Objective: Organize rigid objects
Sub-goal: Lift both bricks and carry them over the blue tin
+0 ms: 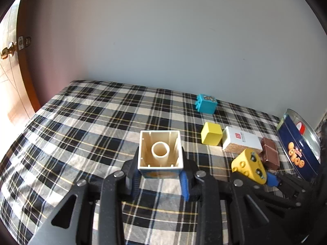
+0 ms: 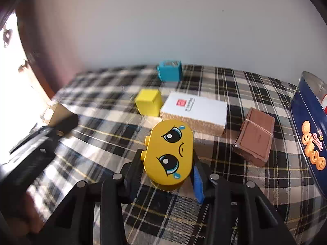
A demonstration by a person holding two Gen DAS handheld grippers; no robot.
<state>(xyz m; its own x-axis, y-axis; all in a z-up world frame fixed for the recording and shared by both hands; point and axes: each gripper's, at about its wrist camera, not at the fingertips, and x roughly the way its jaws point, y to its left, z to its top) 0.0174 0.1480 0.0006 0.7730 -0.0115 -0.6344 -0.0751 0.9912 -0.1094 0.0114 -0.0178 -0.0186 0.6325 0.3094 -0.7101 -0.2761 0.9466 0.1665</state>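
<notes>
Rigid toy pieces fill both claws above a black-and-white plaid cloth [image 1: 81,122]: the left gripper [image 1: 160,175] clamps a hollow cream plastic block [image 1: 159,151], open underside facing the camera, while the right gripper [image 2: 168,169] clamps a yellow plastic block with a crying face [image 2: 169,155]. Beyond, at twelve o'clock, lie a yellow cube [image 2: 148,104], a white box [image 2: 195,112] and a teal block [image 2: 169,70]. A brown block [image 2: 254,138] and a blue cookie tin [image 2: 306,134] sit at two o'clock. Carrying each piece level and releasing low inside the tin should work best.

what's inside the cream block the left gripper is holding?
The cream block faces the camera with its open underside: hollow, with a round central tube and thin ribs on the walls. Nothing loose is visible inside; the tube's bottom is unclear.
</notes>
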